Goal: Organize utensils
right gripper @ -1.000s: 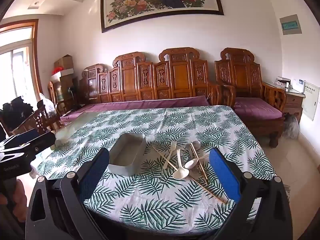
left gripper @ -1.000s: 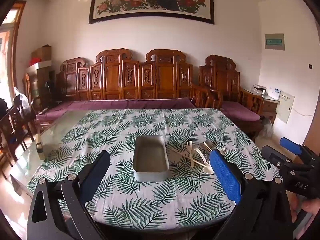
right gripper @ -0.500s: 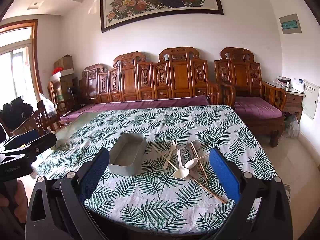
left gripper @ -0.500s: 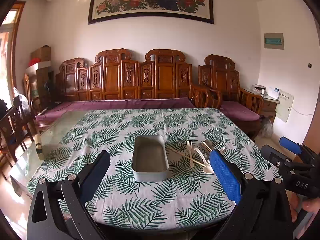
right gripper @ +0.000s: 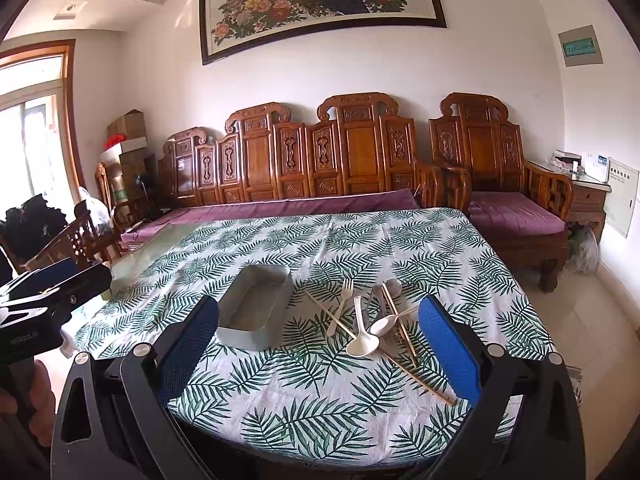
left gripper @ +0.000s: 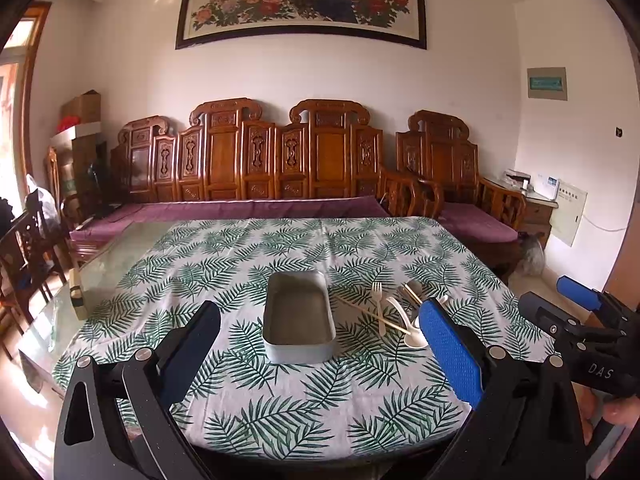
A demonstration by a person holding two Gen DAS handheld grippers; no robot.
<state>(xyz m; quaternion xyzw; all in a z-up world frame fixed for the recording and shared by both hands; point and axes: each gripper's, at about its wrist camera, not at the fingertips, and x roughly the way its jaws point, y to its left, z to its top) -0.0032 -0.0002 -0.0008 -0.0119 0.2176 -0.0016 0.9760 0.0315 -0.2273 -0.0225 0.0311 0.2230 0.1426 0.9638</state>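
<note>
An empty grey metal tray [left gripper: 298,318] [right gripper: 256,308] sits mid-table on the palm-leaf cloth. To its right lies a loose pile of utensils: a white fork [right gripper: 341,305], white spoons [right gripper: 362,342], metal spoons [right gripper: 394,290] and wooden chopsticks [right gripper: 416,376]; the pile also shows in the left wrist view [left gripper: 400,314]. My left gripper [left gripper: 320,346] is open and empty, held back from the table's near edge in front of the tray. My right gripper [right gripper: 320,340] is open and empty, in front of the pile.
The table [right gripper: 400,248] is covered by a leaf-print cloth, with bare glass at its left [left gripper: 116,256]. A small bottle [left gripper: 76,294] stands on the glass. Carved wooden benches with purple cushions [left gripper: 256,210] line the far side. Chairs [left gripper: 28,248] stand left.
Both grippers have crept slightly toward the table; nothing else has moved.
</note>
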